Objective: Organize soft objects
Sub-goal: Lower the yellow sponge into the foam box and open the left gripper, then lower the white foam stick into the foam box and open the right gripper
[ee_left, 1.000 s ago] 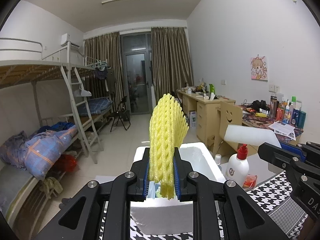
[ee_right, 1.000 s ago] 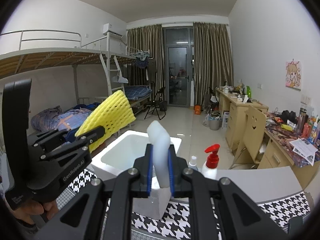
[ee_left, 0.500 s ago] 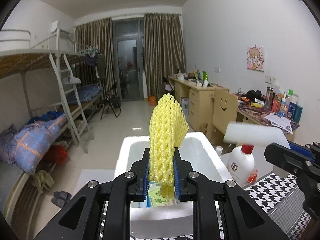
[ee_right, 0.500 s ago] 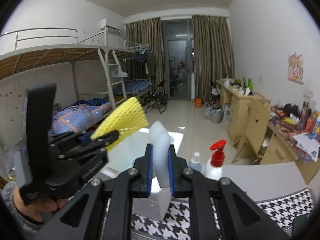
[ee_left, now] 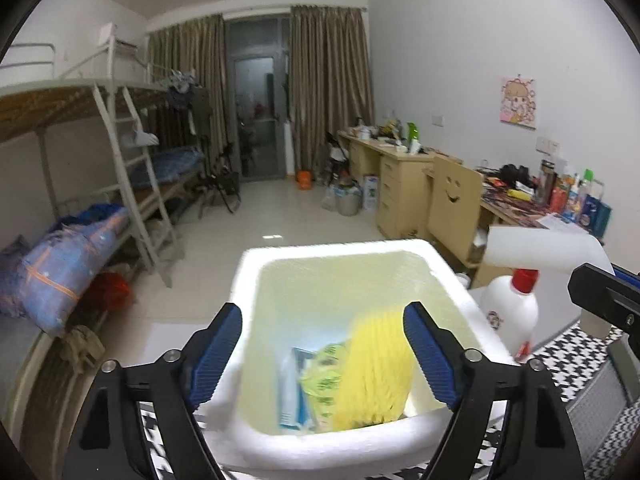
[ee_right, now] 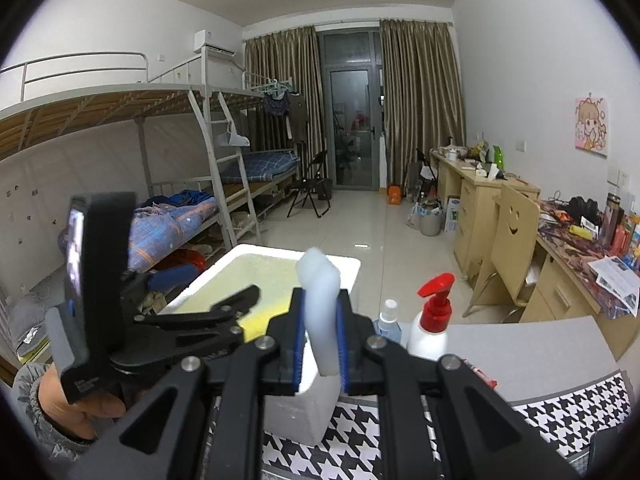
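Observation:
A white foam box (ee_left: 248, 280) stands on the houndstooth-covered table; it also shows in the right wrist view (ee_right: 348, 266). My left gripper (ee_left: 322, 354) is open above the box. The yellow foam net (ee_left: 374, 368) is blurred and lies inside the box beside a green packet (ee_left: 320, 380). My right gripper (ee_right: 320, 344) is shut on a white foam piece (ee_right: 318, 300) and holds it upright just right of the box. The white piece also shows in the left wrist view (ee_left: 536, 246).
A white pump bottle with a red top (ee_right: 430, 328) and a small spray bottle (ee_right: 388, 320) stand right of the box. The houndstooth cloth (ee_right: 568, 412) and a grey surface (ee_right: 528, 352) lie to the right. Bunk beds stand left, desks right.
My left gripper has opened and let go of the yellow foam net, which has dropped into the box. The left gripper has tilted down over the box. The right gripper still holds the white piece.

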A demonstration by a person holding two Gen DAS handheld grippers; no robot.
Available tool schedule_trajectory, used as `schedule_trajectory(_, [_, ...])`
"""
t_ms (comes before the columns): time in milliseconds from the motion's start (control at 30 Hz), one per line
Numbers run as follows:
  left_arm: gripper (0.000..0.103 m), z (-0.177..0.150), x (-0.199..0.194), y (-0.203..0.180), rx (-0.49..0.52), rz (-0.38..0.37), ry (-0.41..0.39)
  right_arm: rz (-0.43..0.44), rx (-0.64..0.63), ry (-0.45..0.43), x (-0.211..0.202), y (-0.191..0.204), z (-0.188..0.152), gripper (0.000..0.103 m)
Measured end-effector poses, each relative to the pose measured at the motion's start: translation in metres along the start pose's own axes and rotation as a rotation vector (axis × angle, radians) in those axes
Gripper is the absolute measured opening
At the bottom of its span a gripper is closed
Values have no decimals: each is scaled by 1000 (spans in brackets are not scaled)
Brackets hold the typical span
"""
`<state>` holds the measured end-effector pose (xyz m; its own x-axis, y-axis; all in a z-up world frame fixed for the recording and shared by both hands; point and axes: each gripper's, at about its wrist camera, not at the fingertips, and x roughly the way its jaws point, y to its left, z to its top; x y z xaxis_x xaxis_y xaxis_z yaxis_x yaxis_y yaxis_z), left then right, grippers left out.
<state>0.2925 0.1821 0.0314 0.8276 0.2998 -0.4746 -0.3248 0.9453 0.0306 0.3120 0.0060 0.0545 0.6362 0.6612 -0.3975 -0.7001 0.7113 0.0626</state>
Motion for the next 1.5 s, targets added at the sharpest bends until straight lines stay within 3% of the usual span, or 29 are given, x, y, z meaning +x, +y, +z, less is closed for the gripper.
schedule_trajectory(133, [100,3,-15,9,-17,56,-54,8,0,3,4,0,3,16])
schedule_trajectory(233, [102,4,-23,15,-22,86,-78,15,-6,5,9,2,4,16])
schedule_trajectory(700, [102,3,-42,43,-61,193,-102,91,5,76,42,13,8,16])
schedule_trajectory(1167, [102,-11,-56,56,-65,225,-97,98,-13,110,74,27,9,17])
schedule_trajectory(1300, [102,-14,-60,63,-75,233,-98,106,5,123,80,28,7,27])
schedule_trajectory(1367, [102,-16,-61,65,-79,233,-99,95,4,131,82,28,5,36])
schedule_trajectory(1433, [102,-17,-61,66,-84,232,-96,90,14,144,82,27,4,67])
schedule_trajectory(1500, [102,-17,-61,66,-88,227,-94,96,21,153,81,26,4,78])
